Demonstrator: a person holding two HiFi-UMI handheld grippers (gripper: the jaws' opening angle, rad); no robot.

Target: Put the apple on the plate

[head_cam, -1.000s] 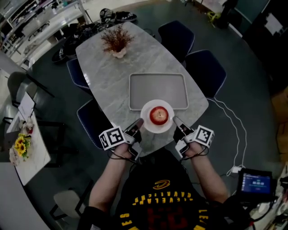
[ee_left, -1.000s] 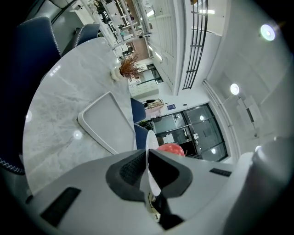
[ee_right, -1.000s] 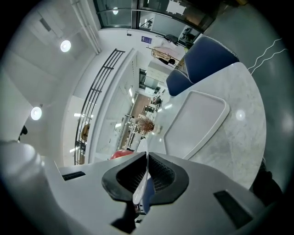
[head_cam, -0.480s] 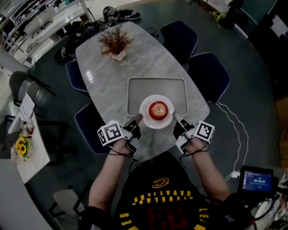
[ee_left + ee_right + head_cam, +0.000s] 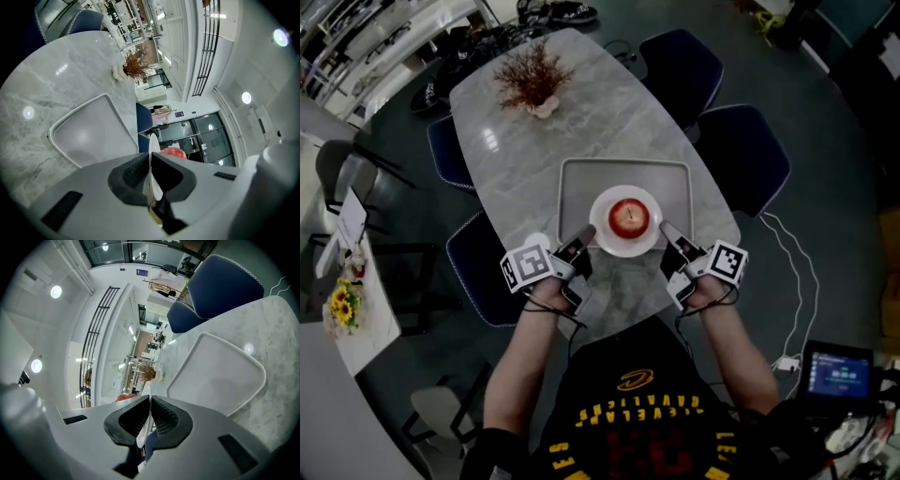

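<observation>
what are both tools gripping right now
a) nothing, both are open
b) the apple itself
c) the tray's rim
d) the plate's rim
D: the left tool and the right tool each pinch the thin white edge of the plate from opposite sides, and the apple sits on it untouched.

Count: 1 apple (image 5: pixel 629 217), 1 plate (image 5: pixel 648 240), 1 tray (image 5: pixel 581 183), 1 table (image 5: pixel 591 117), 1 dried plant (image 5: pixel 530 77), 4 blue chairs (image 5: pixel 680 70), 2 grippers: left gripper (image 5: pixel 584 234), right gripper (image 5: pixel 667 231).
</observation>
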